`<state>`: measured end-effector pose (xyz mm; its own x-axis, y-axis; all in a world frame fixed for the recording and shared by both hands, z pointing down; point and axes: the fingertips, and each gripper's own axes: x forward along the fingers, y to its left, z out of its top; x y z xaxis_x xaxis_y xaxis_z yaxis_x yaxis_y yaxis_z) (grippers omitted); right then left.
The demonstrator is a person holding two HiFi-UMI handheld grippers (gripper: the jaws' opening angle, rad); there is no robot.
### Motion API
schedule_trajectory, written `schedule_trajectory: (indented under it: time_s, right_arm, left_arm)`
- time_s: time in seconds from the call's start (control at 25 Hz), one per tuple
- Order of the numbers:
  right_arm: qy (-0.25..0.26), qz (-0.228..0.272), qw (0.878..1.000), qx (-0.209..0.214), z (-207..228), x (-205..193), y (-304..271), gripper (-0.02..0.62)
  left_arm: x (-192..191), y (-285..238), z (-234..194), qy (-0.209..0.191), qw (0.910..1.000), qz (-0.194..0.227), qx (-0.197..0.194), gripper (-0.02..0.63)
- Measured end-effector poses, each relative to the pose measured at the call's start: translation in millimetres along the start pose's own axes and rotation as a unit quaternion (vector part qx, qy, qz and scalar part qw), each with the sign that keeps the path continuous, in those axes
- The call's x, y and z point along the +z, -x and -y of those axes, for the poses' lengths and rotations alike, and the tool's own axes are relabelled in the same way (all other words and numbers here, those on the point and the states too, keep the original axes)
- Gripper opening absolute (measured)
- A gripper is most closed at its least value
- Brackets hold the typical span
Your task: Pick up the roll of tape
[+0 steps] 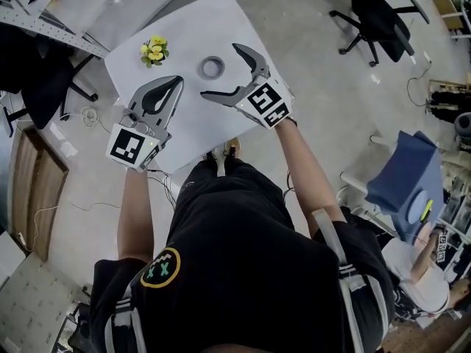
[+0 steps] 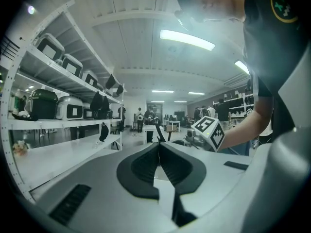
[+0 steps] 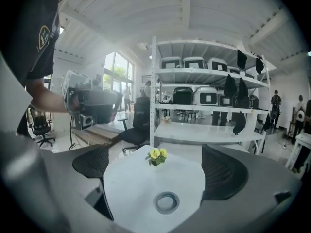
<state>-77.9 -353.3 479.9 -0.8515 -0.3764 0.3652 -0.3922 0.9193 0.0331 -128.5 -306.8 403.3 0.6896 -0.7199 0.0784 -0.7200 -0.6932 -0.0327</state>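
Observation:
A grey roll of tape (image 1: pixel 212 68) lies flat on the white table (image 1: pixel 184 31); the right gripper view shows the roll of tape (image 3: pixel 167 202) low between the jaws, a little ahead. My right gripper (image 1: pixel 221 70) hangs open just to the right of it, one jaw on each side of it from the near and far side, not touching. My left gripper (image 1: pixel 176 84) is shut and empty over the table's front left, left of the roll; its own view shows the left gripper (image 2: pixel 158 143) pointing out into the room.
A small bunch of yellow flowers (image 1: pixel 154 50) stands at the table's left, also as yellow flowers (image 3: pixel 156 156) beyond the roll. White shelving (image 3: pixel 209 106) with cases stands behind the table. An office chair (image 1: pixel 379 13) is off to the right on the floor.

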Motion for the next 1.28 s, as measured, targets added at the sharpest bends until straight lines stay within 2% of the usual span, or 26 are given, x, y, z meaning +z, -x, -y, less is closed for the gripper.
schedule_trajectory:
  time_s: [0.36, 0.64, 0.84, 1.08, 1.28]
  right_arm:
    - [0.031, -0.074, 0.996, 0.041, 3.0, -50.2, -54.1, 0.598]
    - [0.063, -0.153, 0.983, 0.079, 1.6, -104.2, -89.0, 0.598]
    - [0.083, -0.219, 0.965, 0.120, -2.8, -151.7, -108.9, 0.597]
    - [0.110, -0.306, 0.932, 0.163, -6.1, -212.8, -122.4, 0.595]
    - [0.139, -0.347, 0.909, 0.184, -8.0, -244.8, -131.8, 0.583]
  left_arm:
    - [-1.8, -8.0, 0.7, 0.002, 1.0000, 0.001, -0.003, 0.018]
    - [-5.0, -10.6, 1.3, 0.005, 1.0000, -0.001, -0.004, 0.018]
    - [-7.1, -11.7, 0.6, 0.007, 1.0000, -0.003, -0.001, 0.019]
    - [-7.2, -12.9, 1.1, 0.006, 1.0000, -0.004, 0.001, 0.018]
    - [-7.6, -13.2, -0.7, 0.010, 0.9999, -0.008, 0.005, 0.018]
